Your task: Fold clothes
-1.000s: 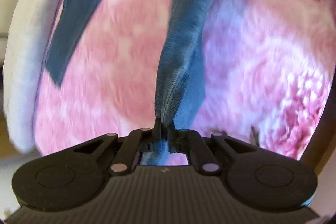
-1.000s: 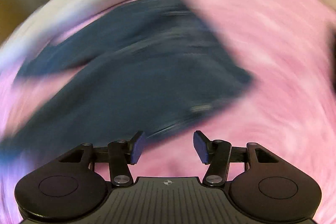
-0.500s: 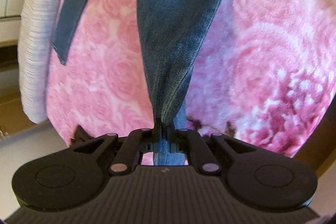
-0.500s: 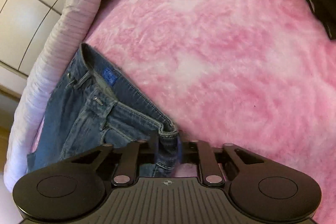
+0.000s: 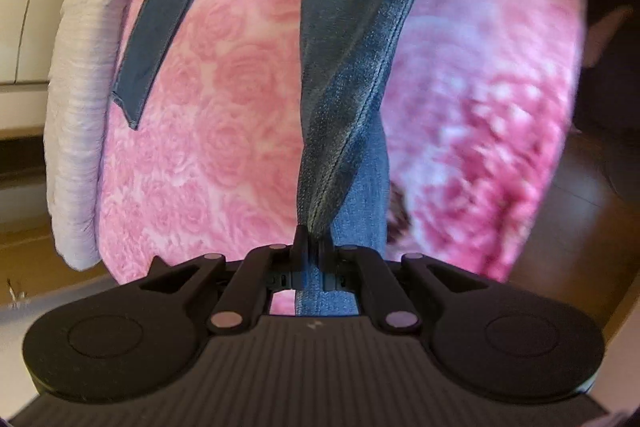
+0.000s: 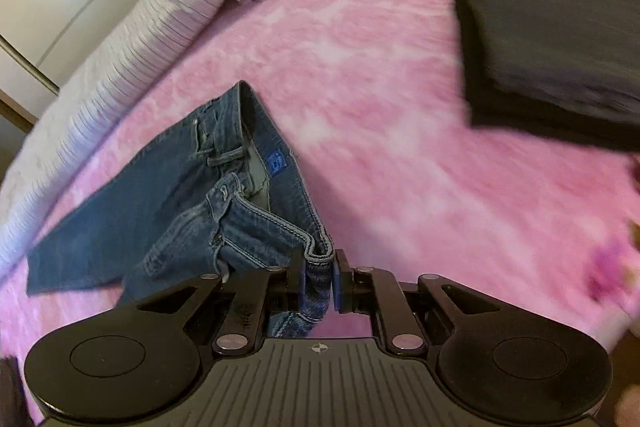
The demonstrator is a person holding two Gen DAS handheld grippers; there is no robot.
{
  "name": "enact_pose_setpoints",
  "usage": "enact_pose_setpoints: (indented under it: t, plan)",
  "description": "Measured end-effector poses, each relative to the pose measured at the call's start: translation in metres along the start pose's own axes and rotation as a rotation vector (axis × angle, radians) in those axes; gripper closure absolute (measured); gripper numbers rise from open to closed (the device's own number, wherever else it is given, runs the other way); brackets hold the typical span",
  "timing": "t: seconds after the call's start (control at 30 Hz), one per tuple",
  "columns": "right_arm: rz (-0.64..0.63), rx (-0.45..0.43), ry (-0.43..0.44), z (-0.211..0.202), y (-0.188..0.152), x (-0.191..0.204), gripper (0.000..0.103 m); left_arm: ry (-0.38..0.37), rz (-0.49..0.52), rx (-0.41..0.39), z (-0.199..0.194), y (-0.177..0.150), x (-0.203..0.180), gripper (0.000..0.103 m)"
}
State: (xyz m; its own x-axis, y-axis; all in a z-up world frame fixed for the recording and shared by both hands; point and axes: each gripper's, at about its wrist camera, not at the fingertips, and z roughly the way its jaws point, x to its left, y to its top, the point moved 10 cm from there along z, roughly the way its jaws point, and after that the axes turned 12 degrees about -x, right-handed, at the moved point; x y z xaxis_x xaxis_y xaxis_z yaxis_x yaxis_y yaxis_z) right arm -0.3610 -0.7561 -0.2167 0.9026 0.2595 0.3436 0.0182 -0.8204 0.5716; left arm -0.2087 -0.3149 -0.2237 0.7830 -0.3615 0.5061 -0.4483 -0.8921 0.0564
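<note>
My right hand-held gripper (image 6: pixel 318 277) pinches the jeans (image 6: pixel 192 211) waistband above the pink bed blanket (image 6: pixel 380 115); their blue inner label (image 6: pixel 276 161) is unreadable. My left hand-held gripper (image 5: pixel 314 241) is clamped on a trouser leg (image 5: pixel 352 59).

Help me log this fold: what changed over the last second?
The right gripper, open above the jeans a second ago, closed on the waistband and lifted it off the pink blanket. The left gripper stayed clamped on the leg.
</note>
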Motion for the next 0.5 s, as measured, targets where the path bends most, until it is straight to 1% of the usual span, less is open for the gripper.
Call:
enact_pose_setpoints:
  t: [0.1, 0.17, 0.23, 0.3, 0.4, 0.43, 0.47, 0.5]
  plan:
    - [0.02, 0.022, -0.079, -0.038, -0.033, -0.028, 0.093, -0.018, 0.023, -0.022, -0.005, -0.004, -0.023, 0.101]
    - [0.025, 0.033, -0.125, -0.055, -0.053, -0.041, 0.093, -0.02, 0.041, -0.033, 0.0, -0.005, -0.035, 0.101]
    - [0.021, 0.041, -0.151, -0.065, -0.071, -0.051, 0.093, -0.011, 0.081, -0.037, 0.007, -0.006, -0.044, 0.101]
    - [-0.01, 0.047, -0.167, -0.065, -0.081, -0.049, 0.092, 0.014, 0.122, -0.047, 0.007, -0.006, -0.046, 0.101]
    - [-0.055, 0.053, -0.183, -0.058, -0.088, -0.041, 0.092, 0.101, 0.221, -0.073, -0.003, -0.005, -0.031, 0.1]
    - [-0.063, 0.055, -0.188, -0.056, -0.088, -0.04, 0.092, 0.161, 0.255, -0.086, -0.01, -0.002, -0.019, 0.1]
    - [-0.072, 0.057, -0.192, -0.053, -0.088, -0.039, 0.092, 0.237, 0.276, -0.1, -0.018, 0.002, -0.004, 0.1]
    - [-0.081, 0.059, -0.197, -0.051, -0.088, -0.038, 0.092, 0.313, 0.275, -0.112, -0.026, 0.008, 0.01, 0.1]
